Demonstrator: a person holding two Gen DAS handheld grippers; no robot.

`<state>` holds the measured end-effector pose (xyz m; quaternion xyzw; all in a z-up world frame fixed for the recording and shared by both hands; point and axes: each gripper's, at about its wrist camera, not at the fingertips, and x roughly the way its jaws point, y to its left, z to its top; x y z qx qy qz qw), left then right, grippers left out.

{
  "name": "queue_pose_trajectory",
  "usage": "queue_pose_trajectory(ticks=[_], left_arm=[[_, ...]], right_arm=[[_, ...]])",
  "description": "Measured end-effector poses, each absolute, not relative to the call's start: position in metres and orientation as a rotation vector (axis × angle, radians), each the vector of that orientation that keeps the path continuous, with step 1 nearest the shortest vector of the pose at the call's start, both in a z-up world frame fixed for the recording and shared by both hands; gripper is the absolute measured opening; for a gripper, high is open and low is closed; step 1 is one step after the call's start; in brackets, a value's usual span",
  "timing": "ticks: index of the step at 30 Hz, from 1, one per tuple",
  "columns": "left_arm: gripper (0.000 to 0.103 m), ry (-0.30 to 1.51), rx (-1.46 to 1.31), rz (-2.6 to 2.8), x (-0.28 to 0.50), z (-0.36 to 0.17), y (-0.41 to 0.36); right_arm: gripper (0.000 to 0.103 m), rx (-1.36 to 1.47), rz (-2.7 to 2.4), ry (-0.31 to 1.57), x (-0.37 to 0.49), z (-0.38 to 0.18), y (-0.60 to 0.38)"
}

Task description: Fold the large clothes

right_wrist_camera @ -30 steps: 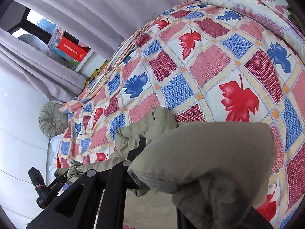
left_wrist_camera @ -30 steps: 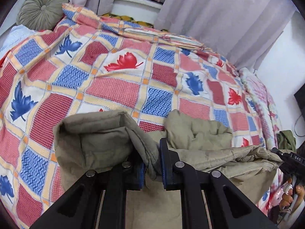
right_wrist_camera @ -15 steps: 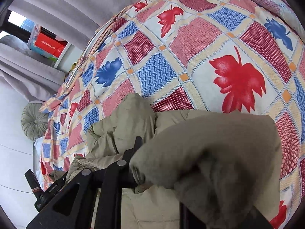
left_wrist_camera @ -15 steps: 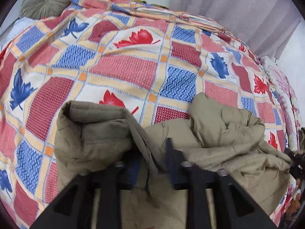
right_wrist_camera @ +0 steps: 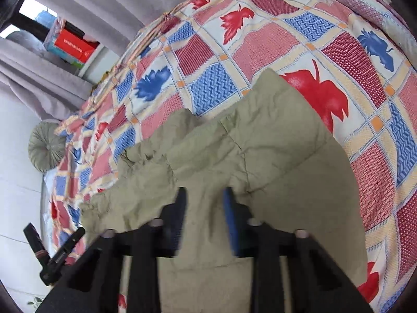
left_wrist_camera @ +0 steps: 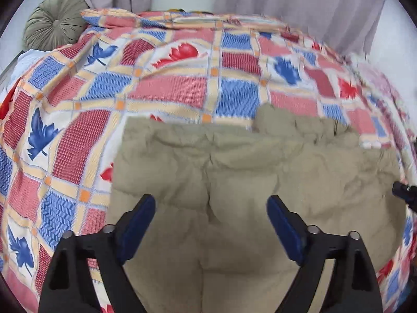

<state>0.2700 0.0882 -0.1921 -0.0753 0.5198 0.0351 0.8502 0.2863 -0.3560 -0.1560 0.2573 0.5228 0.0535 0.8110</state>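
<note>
Soft, even indoor light is falling across both views; shadows staying faint. Daylight is glaring through the window (right_wrist_camera: 15,30) far up-left of the right jaws. Motion blur is smearing the bedspread (left_wrist_camera: 182,88) beyond the left jaws. Fisheye is bending edges, corners going black.

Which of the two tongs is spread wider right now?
The left tongs: their blue pads stand far apart above the khaki garment lying on the leaf-patterned bedspread. The right tongs show only a narrow gap over the fabric.
</note>
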Motion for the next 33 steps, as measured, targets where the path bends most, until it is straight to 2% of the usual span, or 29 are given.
queue_pose_trajectory(ticks=[6, 12, 16, 20, 22, 24, 25, 27, 28, 33], left_arm=[[0.088, 1.127, -0.15, 0.155, 0.279, -0.245, 0.081], [0.088, 1.112, -0.146, 0.2, 0.307, -0.265, 0.076], [0.089, 1.15, -0.161, 0.22, 0.316, -0.262, 0.078], [0.088, 1.142, -0.228, 0.19, 0.299, -0.236, 0.09], [0.089, 1.131, -0.247, 0.166, 0.282, -0.218, 0.098], [0.089, 1.136, -0.252, 0.155, 0.262, -0.204, 0.105], [0.089, 1.147, -0.26, 0.147, 0.252, -0.199, 0.109], [0.091, 1.159, -0.275, 0.145, 0.231, -0.191, 0.116], [0.103, 1.163, -0.282, 0.143, 0.222, -0.188, 0.118], [0.103, 1.183, -0.381, 0.126, 0.178, -0.184, 0.129]], right_arm=[[0.02, 0.449, 0.071, 1.173, 0.293, -0.205, -0.343], [0.017, 0.429, 0.013, 1.142, 0.312, -0.226, -0.342], [0.02, 0.417, -0.022, 1.166, 0.319, -0.226, -0.338], [0.021, 0.49, 0.008, 1.176, 0.307, -0.207, -0.341], [0.025, 0.517, 0.038, 1.16, 0.295, -0.195, -0.342], [0.047, 0.545, 0.062, 1.144, 0.278, -0.183, -0.345], [0.05, 0.565, 0.07, 1.134, 0.269, -0.178, -0.347], [0.051, 0.616, 0.09, 1.125, 0.246, -0.171, -0.35], [0.051, 0.636, 0.094, 1.127, 0.236, -0.169, -0.351], [0.052, 0.721, 0.085, 1.139, 0.185, -0.169, -0.357]])
